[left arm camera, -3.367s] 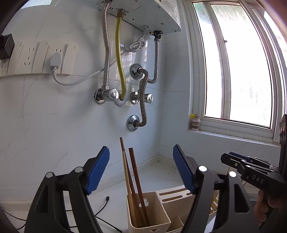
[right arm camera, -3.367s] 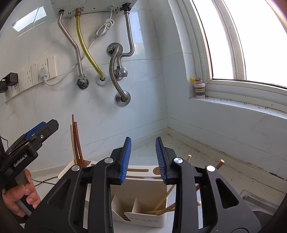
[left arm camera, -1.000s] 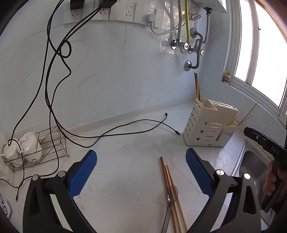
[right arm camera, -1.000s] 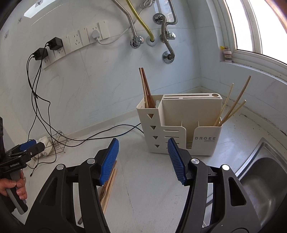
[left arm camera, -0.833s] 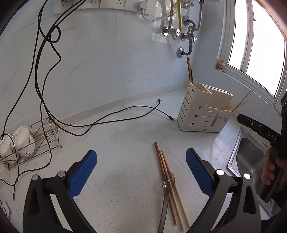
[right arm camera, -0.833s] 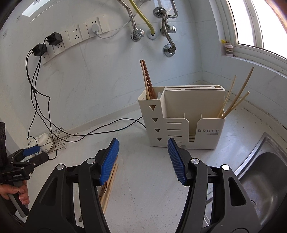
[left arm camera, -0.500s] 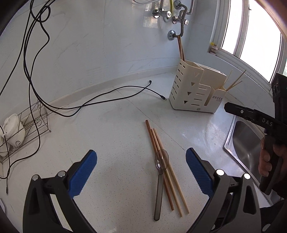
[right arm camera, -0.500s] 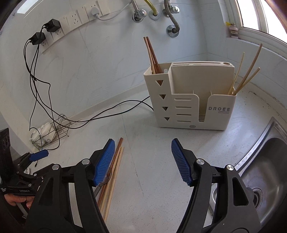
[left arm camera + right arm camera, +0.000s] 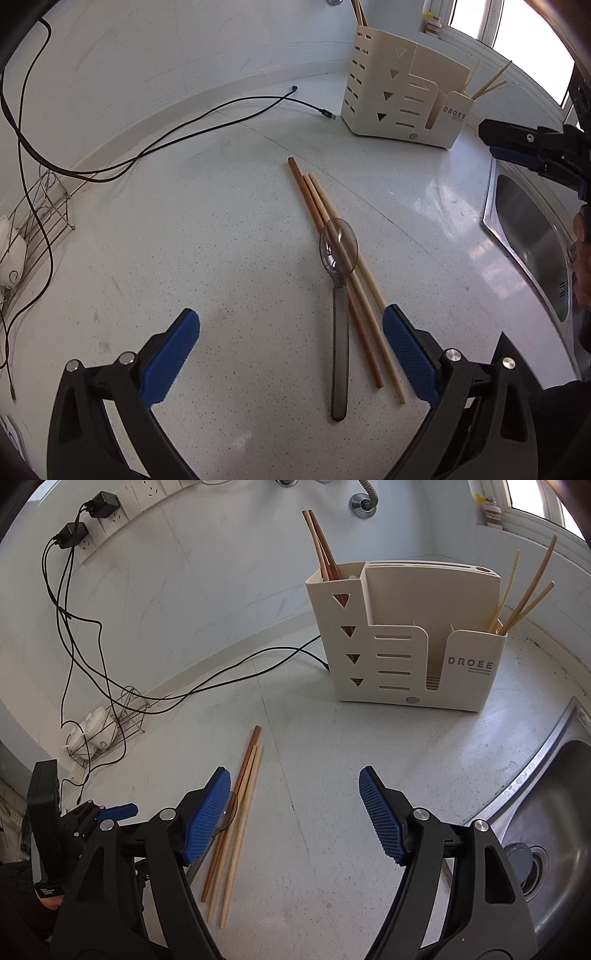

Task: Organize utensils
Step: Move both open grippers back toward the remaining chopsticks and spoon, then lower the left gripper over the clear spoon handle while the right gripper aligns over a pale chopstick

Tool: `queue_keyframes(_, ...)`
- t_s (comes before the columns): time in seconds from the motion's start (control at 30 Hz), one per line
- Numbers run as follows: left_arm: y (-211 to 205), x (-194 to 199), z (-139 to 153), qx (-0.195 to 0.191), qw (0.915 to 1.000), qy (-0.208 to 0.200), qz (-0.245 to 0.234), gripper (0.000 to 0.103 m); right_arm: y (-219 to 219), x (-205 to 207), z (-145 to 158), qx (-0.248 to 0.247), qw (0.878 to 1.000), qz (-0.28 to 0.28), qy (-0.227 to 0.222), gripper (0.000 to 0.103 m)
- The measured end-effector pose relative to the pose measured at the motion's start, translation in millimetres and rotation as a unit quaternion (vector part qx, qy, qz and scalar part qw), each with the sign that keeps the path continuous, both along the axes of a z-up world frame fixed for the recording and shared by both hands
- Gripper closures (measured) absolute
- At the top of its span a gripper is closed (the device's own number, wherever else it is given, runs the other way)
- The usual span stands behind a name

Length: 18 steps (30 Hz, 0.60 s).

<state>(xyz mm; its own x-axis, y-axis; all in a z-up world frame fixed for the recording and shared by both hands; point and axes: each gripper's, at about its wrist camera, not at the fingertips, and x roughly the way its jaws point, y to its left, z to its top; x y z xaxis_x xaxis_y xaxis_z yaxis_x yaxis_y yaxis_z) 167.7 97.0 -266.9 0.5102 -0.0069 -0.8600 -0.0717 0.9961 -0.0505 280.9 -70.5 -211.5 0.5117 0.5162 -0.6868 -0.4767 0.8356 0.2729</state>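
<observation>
Three wooden chopsticks (image 9: 325, 214) lie side by side on the white counter, with a clear grey spoon (image 9: 339, 280) lying across them. My left gripper (image 9: 291, 350) is open and empty just above and in front of them, the spoon handle between its fingers. My right gripper (image 9: 295, 812) is open and empty; the chopsticks (image 9: 242, 794) lie by its left finger. The cream utensil holder (image 9: 402, 638) stands at the back, with brown chopsticks (image 9: 319, 542) in its left slot and pale ones (image 9: 524, 590) in its right. It also shows in the left wrist view (image 9: 402, 92).
A steel sink (image 9: 546, 812) is at the right, its edge (image 9: 524, 243) near the utensils. Black cables (image 9: 207, 114) trail along the back wall. A wire rack with white bowls (image 9: 99, 723) stands at the far left. The right gripper (image 9: 535, 151) shows in the left wrist view.
Both grippers have pulled back from the holder and tipped down toward the counter. The left one has come closer over the spoon and chopsticks. The right gripper has opened wider.
</observation>
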Motion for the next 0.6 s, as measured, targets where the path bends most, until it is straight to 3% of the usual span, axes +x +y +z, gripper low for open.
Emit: queue_keyframes(0.6,-13.3,17.4,-31.0,0.05,0.9965,0.065,-0.014,0.005,-2.1,0.2,-9.7,-0.009,1.0,0.001,0.011,0.03)
